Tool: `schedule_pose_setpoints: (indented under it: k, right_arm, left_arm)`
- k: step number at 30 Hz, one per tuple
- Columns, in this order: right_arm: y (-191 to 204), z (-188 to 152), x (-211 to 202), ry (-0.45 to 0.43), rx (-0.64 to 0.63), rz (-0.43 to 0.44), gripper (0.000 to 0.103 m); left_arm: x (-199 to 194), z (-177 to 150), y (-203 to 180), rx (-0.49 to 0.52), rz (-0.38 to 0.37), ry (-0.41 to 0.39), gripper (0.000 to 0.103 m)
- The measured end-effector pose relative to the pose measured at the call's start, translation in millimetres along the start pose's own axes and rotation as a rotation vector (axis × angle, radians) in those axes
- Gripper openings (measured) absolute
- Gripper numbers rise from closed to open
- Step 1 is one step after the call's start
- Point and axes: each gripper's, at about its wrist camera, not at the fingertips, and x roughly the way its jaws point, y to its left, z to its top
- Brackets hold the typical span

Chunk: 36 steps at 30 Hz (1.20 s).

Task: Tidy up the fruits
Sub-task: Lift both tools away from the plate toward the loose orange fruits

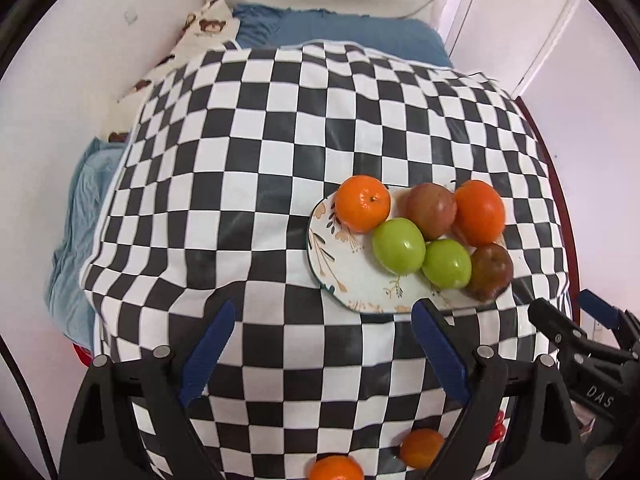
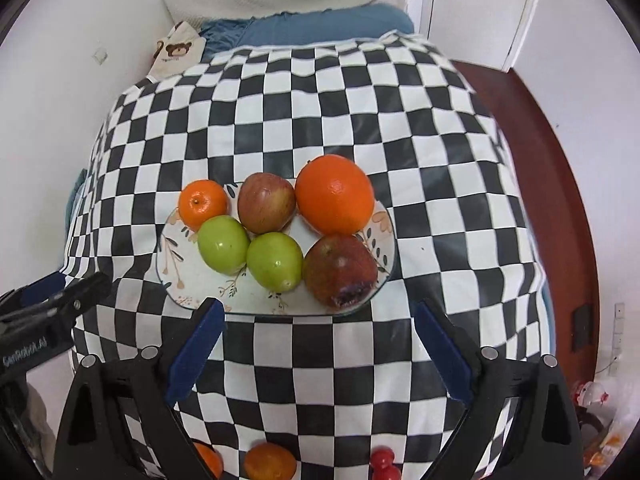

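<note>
Fruits on plate (image 2: 176,280): two oranges, two apples, two green; both jaws wide, empty.

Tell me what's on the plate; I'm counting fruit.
On the plate: two oranges, two green apples, two red apples. Anything beneath them is covered.

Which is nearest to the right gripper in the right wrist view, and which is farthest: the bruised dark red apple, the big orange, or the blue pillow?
From the right gripper:
1. Bruised dark red apple, on the plate's near right edge.
2. Big orange, behind that apple, at the plate's far right.
3. Blue pillow, beyond the far end of the checkered cloth.
</note>
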Motion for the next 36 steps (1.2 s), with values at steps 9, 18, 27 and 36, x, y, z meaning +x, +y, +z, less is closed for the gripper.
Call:
schedule_pose_setpoints:
  k: [9,18,27,36]
  right_arm:
    - [11.0,-36.8,-54.7,-0.106,0.014,-0.049,0.101]
    - [16.5,-66.6,-105.5,-0.191,0.038,-0.05,0.101]
    - [3.7,-91.3,-122.2,-0.18,0.071,0.037,0.101]
    - [-11.5,-135.2,-29.1,0.105,0.068,0.198,0.101]
  left_arm:
    - [-52.5,-29.7,4.5,0.026,-0.02,-0.116,0.091]
    - [-95.4,-59.0,1.5,0.067,-0.052,-0.177,0.091]
    - [-96.9,-88.3,0.9,0.04,-0.062,-0.13,0.103]
    - [-9.3,-143.4,6.1,-0.026,-0.035,0.144,0.103]
